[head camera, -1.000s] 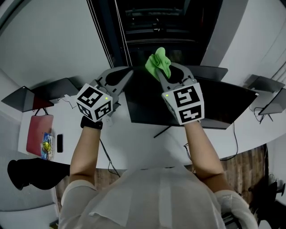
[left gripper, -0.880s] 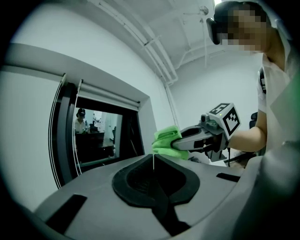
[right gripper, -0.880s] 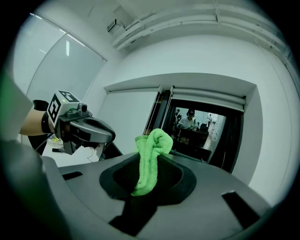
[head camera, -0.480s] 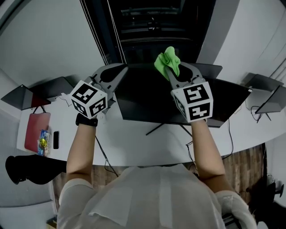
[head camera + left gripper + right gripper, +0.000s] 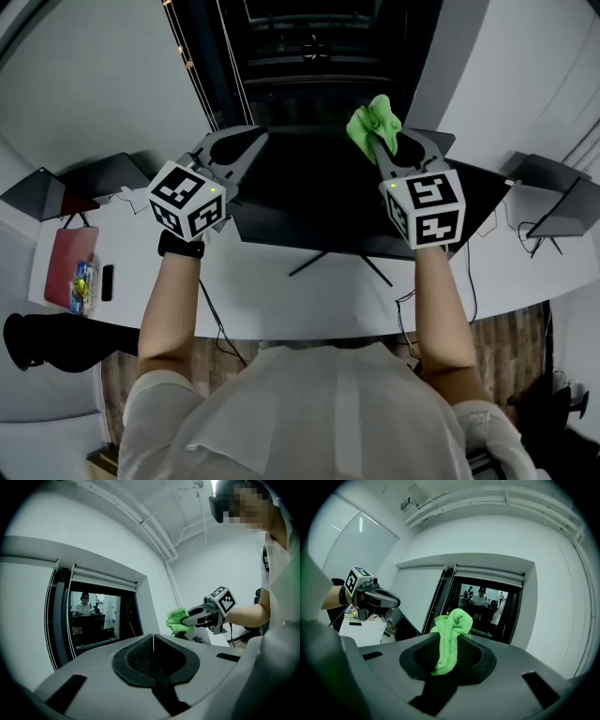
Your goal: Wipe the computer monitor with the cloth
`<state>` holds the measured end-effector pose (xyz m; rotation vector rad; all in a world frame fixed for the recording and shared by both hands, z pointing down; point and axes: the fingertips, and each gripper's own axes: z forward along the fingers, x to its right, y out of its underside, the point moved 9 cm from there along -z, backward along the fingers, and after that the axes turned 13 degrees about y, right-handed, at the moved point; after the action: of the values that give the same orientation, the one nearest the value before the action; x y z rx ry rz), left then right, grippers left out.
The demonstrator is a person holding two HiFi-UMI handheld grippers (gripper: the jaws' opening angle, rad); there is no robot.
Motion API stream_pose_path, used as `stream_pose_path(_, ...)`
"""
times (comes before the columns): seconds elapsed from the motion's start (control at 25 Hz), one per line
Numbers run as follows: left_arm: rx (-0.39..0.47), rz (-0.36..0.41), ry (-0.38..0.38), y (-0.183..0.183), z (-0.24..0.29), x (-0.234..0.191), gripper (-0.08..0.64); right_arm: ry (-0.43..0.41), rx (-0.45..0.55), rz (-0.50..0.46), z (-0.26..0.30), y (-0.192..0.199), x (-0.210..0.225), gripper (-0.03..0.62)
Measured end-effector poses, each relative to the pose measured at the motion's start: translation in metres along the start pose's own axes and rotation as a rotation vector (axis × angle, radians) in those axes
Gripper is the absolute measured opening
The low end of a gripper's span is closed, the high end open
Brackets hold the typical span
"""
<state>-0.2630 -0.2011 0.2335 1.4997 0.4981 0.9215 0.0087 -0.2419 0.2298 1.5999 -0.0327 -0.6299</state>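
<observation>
— Where's the cloth (image 5: 376, 120)?
— Pinched in the right gripper (image 5: 381, 142): a crumpled green terry wad (fluffy loops), by the far edge of the flat, glossy black monitor (image 5: 309, 202).
— And the left gripper (image 5: 255, 141)?
— Jaws pressed together, nothing between.

The person wears a white short-sleeved top (image 5: 309, 412) and a black band (image 5: 180, 246) on the left wrist. The grey moulded left gripper (image 5: 258, 141) and its twin, the grey moulded right gripper (image 5: 380, 148), each have a smooth rounded shell narrowing to two jaws lined with black, finely textured pads (image 5: 136, 656). Behind the jaws each carries a white cube (image 5: 190, 200) printed with black square markers, with a small green light (image 5: 215, 190) glowing near one upper corner
</observation>
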Motion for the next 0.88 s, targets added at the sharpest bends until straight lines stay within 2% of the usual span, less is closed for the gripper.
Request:
stream_pose_path(0.28,0.016,-0.009,0.013,0.004,0.014,0.012,0.021,0.030,-0.018,-0.009,-0.009,0.008,0.021,0.071)
stream_pose_path(0.88,0.065,-0.033,0.095,0.018,0.017,0.007,0.021,0.087,-0.072,-0.013,-0.009,0.006,0.017,0.071)
